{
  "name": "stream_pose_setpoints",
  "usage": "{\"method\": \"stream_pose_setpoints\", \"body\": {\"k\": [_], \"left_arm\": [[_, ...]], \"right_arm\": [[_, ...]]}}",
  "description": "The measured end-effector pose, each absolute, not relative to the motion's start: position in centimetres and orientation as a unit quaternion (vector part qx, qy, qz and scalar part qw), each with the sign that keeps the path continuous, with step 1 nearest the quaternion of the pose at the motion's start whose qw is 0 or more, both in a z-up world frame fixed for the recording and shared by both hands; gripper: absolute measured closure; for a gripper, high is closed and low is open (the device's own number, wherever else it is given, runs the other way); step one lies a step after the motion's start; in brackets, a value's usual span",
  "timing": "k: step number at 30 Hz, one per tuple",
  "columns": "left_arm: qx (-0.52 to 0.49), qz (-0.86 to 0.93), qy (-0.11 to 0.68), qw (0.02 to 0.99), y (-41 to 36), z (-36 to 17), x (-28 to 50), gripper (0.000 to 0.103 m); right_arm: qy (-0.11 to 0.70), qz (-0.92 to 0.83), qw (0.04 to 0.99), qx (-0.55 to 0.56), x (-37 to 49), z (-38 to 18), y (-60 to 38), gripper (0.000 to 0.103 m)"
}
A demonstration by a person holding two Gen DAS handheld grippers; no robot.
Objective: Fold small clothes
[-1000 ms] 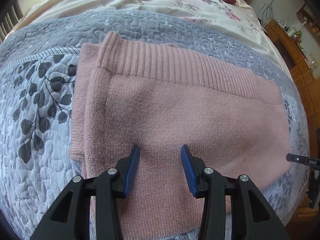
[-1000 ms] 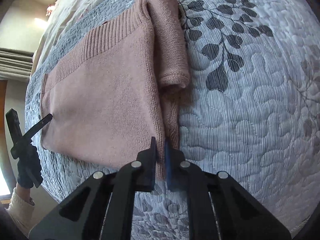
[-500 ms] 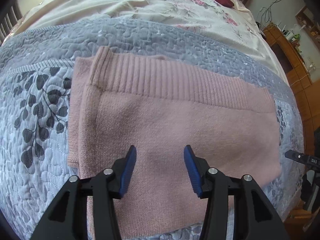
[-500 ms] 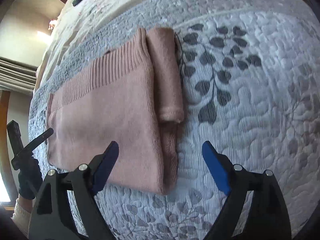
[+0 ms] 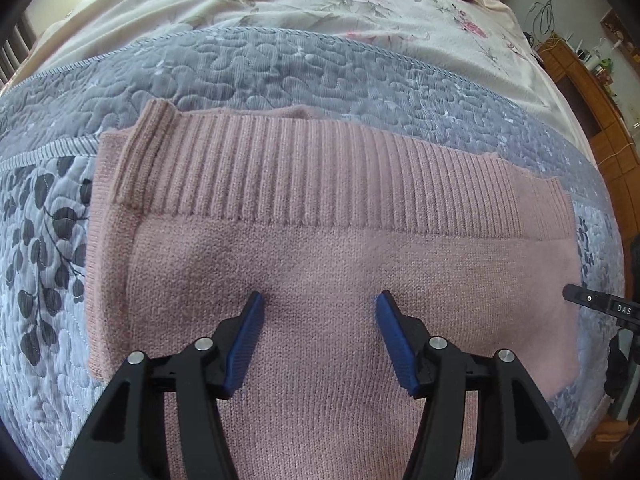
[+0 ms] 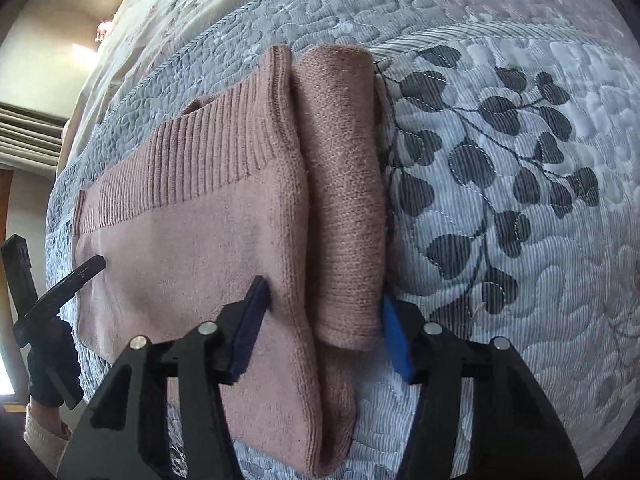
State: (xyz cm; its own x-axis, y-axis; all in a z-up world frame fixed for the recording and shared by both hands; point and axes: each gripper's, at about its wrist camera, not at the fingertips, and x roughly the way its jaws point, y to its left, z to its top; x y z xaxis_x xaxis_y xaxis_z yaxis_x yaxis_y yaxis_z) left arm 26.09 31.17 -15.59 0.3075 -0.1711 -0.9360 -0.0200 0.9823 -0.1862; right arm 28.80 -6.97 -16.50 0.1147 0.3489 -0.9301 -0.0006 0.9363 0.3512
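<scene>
Grey quilted bedspread (image 5: 280,64) carrying a folded pink sweater (image 5: 340,248).
My left gripper (image 5: 319,304) stands released over the sweater's middle; my right gripper (image 6: 322,296) spreads wide, straddling its folded sleeve (image 6: 344,200).

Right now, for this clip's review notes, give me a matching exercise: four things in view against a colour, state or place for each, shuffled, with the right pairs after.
Things:
1. sweater
2. quilt
3. right tongs
4. folded sleeve

Descriptions:
A. grey, stitched, with dark leaf prints
B. open, straddling the sweater's edge
C. pink knit with a ribbed band
D. lies along the sweater's side, next to the leaf print

Pairs: 1-C, 2-A, 3-B, 4-D
</scene>
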Motion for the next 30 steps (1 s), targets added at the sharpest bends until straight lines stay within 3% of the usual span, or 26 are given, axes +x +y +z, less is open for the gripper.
{"method": "stream_pose_setpoints", "body": {"k": [2,4,9,16,25,30], "left_arm": [[-0.073,-0.045,0.587,0.805,30.9,-15.6,26.1,0.042],[-0.068,-0.043,0.587,0.806,30.7,-15.5,26.1,0.042],[-0.072,-0.044,0.584,0.808,30.6,-15.7,26.4,0.042],[-0.077,-0.054,0.576,0.812,30.9,-15.8,25.9,0.041],[-0.08,-0.064,0.568,0.816,31.1,-16.1,25.7,0.038],[-0.073,-0.067,0.57,0.816,30.7,-16.1,25.8,0.036]], "right_arm": [[0.653,0.131,0.731,0.146,28.9,-16.4,-6.5,0.079],[0.65,0.133,0.73,0.165,28.9,-15.8,-7.1,0.083],[0.639,0.142,0.731,0.193,28.4,-14.6,-7.7,0.085],[0.651,0.112,0.734,0.156,28.8,-17.1,-6.9,0.084],[0.642,0.099,0.733,0.202,28.5,-18.2,-7.9,0.082],[0.649,0.08,0.733,0.19,28.4,-15.9,-7.3,0.085]]}}
